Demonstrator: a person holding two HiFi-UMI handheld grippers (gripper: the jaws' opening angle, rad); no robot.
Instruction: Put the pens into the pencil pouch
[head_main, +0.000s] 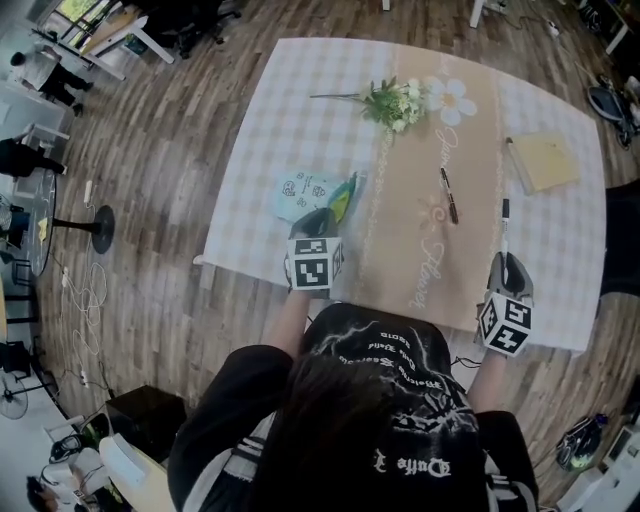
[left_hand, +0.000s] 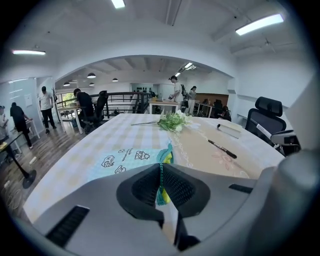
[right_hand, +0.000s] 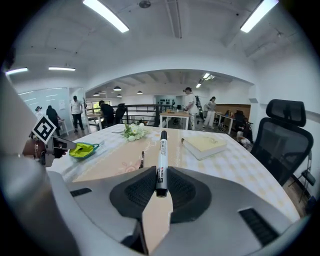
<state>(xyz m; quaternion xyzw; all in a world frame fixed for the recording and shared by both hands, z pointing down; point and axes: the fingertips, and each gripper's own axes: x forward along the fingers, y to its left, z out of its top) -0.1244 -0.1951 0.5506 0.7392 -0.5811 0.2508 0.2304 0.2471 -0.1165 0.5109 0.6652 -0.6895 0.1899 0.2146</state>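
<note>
- The left gripper (left_hand: 161, 184) had its jaws shut tight on the teal zip edge of the pouch (left_hand: 125, 157). I judged this grip was meant to lift that lip and keep the mouth gaping.
- The right gripper view bore this out: the pouch's green lining showed, open toward the right side.
- The pouch lay on the table (head_main: 250, 120) at the near left, just beside the tan runner (head_main: 470, 130).
- The right gripper (right_hand: 161, 189) had its jaws closed part-way on a white pen (right_hand: 162, 155). They clamped it near its butt end, so the black cap stuck out forward, probably so it could go into the pouch tip first.
- That pen was at the near right edge of the table, well apart from the pouch, so it had yet to be carried across.
- A second pen (head_main: 449, 196), black, lay loose on the runner between the two grippers, not yet touched.
- The flowers (head_main: 395, 102) and the book (head_main: 545, 162) lay at the far side, clear of the work.
- Count: two pens (one held, one loose), one pouch, one book, one bunch of flowers and two grippers. No pen was seen in the pouch.
</note>
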